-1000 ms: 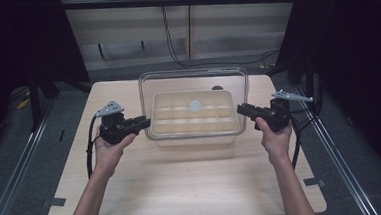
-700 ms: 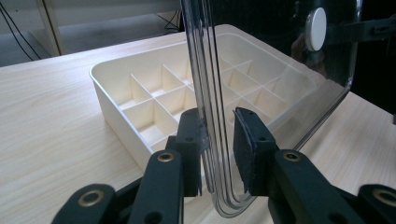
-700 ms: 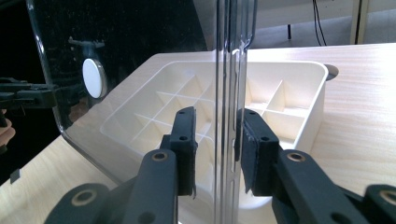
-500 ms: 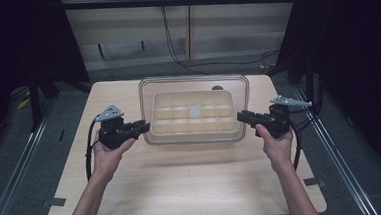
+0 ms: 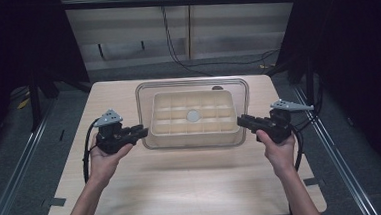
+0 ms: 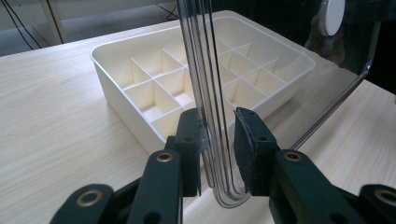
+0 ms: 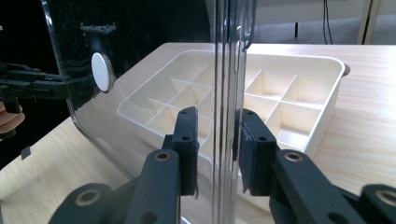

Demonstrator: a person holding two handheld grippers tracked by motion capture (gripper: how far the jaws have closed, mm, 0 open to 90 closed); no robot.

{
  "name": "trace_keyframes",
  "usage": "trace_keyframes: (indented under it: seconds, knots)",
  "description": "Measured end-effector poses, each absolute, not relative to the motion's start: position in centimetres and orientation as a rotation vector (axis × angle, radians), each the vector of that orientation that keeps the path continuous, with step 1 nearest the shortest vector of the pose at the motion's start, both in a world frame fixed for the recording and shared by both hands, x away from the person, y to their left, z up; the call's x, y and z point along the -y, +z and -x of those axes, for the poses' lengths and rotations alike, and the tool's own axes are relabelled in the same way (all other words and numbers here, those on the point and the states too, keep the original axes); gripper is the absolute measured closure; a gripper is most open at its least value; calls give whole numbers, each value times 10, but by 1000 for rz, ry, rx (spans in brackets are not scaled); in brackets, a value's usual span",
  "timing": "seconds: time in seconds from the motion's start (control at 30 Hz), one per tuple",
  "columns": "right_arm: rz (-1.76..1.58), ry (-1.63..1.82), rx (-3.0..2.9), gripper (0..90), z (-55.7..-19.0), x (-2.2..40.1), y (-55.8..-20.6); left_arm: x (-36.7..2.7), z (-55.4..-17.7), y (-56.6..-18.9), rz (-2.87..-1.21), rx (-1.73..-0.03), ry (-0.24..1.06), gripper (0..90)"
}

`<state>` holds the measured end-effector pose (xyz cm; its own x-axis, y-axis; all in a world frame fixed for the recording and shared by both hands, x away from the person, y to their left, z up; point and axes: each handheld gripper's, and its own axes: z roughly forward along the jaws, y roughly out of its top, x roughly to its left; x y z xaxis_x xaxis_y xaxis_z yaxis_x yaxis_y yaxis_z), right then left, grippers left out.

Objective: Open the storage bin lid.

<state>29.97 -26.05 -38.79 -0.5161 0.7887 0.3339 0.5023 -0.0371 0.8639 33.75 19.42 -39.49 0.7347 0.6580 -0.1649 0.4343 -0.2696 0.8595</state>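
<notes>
I held the clear lid (image 5: 193, 87) above the divided tray (image 5: 194, 118), which sat toward the far middle of the desk (image 5: 183, 188); the lid was not yet seated, and lowering it squarely onto the tray looked to be what remained. My left gripper (image 5: 139, 132) was clamped on the lid's left rim, my right gripper (image 5: 244, 120) on its right rim, jaws nearly together around the thin plastic.
</notes>
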Motion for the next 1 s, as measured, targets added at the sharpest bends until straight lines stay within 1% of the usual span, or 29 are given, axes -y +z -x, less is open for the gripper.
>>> trace_keyframes:
  seconds: [0.07,0.3,0.73,1.0]
  knots:
    - [-1373,1572,-1982,718,-298,261,-388,-195,-336,-396,-1908,-836,262,722]
    - [-1361,1581,-1997,722,-288,259,-389,-198,-326,-395,-1925,-823,280,723]
    - [-1380,1588,-2020,734,-272,259,-398,-200,-314,-408,-1956,-832,225,725]
    - [-1403,1580,-2023,728,-262,260,-404,-199,-302,-412,-1985,-820,221,726]
